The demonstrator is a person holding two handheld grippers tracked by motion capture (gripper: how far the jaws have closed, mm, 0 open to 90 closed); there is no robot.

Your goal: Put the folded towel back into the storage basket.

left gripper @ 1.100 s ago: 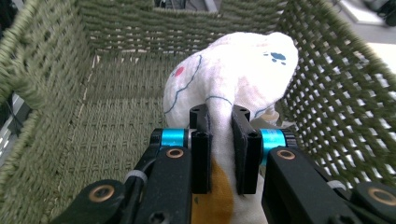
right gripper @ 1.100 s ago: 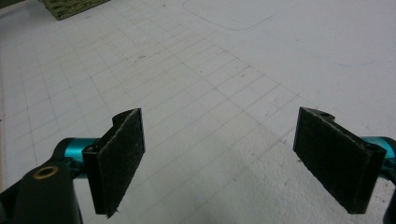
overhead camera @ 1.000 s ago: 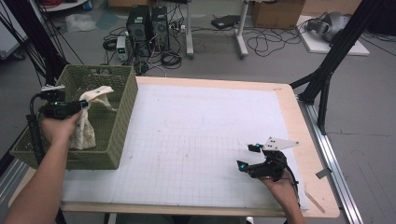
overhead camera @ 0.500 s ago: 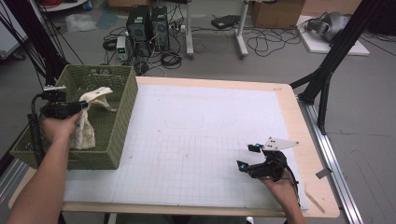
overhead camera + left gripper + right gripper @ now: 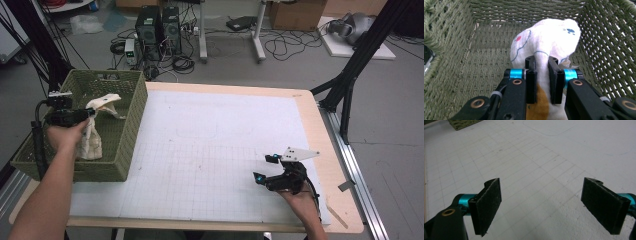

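A white cloth [image 5: 91, 140] [image 5: 544, 42] with small red, blue and orange prints hangs inside the green woven basket [image 5: 131, 120] [image 5: 486, 57] at the table's left edge. My left gripper [image 5: 88, 116] [image 5: 541, 70] is shut on the cloth's upper part, above the basket floor. My right gripper [image 5: 265, 168] [image 5: 549, 202] stands open near the table's front right, just over the white grid mat [image 5: 210, 150] [image 5: 536, 165], with nothing between its pads.
The wooden table edge [image 5: 327, 165] runs along the right of the mat. A black frame leg [image 5: 350, 70] rises at the back right. Computer boxes and cables [image 5: 160, 25] lie on the floor behind. A corner of the basket [image 5: 464, 123] shows in the right gripper view.
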